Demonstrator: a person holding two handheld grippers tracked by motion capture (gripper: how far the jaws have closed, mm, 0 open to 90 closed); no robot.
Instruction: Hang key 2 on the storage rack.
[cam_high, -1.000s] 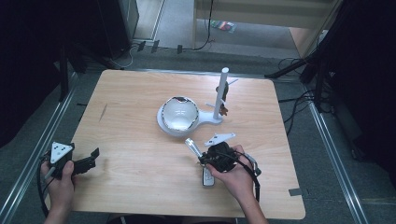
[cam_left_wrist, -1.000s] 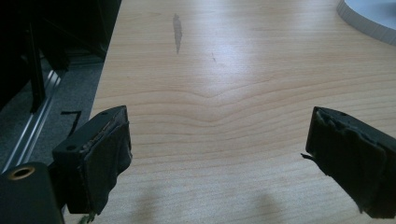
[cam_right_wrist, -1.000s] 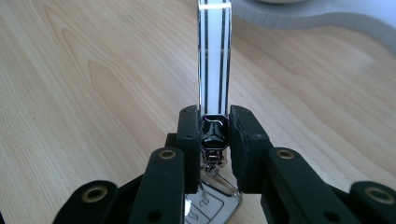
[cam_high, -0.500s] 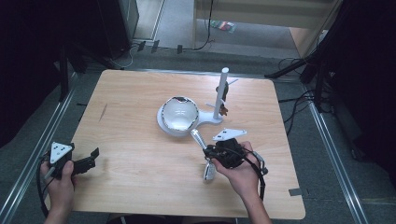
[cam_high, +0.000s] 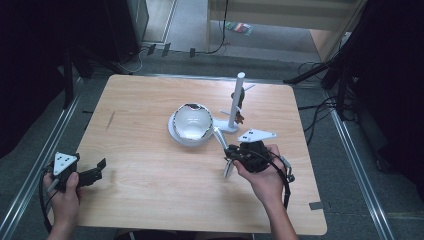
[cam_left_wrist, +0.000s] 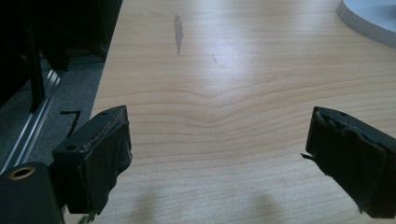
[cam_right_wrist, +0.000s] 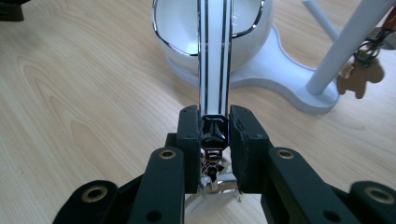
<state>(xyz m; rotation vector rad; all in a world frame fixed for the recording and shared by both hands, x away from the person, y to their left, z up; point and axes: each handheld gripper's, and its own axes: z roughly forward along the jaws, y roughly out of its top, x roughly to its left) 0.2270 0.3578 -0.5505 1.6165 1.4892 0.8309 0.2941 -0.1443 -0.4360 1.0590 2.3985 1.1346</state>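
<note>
- The right gripper (cam_high: 231, 152) sat at the right-hand side of the counter (cam_high: 150, 165), its jaws pinched tight on the handle end of a shiny metal spoon (cam_right_wrist: 214, 70).
- In the right gripper view, that chrome handle ran straight up from between the two black jaws, striped with dark reflections along its length.
- The far end of the spoon reached up against the white bowl (cam_high: 191, 121); whether it actually touched the rim, I couldn't tell.
- From the high view the spoon (cam_high: 220, 139) slanted between the gripper and the bowl, near the middle of the counter.
- The bowl rested on a white base (cam_right_wrist: 275, 74), which also carried an upright white post (cam_high: 235, 100).
- A small brown gingerbread-shaped charm (cam_right_wrist: 360, 77) dangled off the post, just beside the base.
- Over on the other side, the left gripper (cam_high: 97, 170) was parked near the counter's near-left corner, well apart from the bowl.
- Its jaws stood spread wide in the left gripper view, with bare wood grain between them and nothing pinched.
- The person's left hand (cam_high: 62, 192) wrapped that gripper's body at the counter's edge.
</note>
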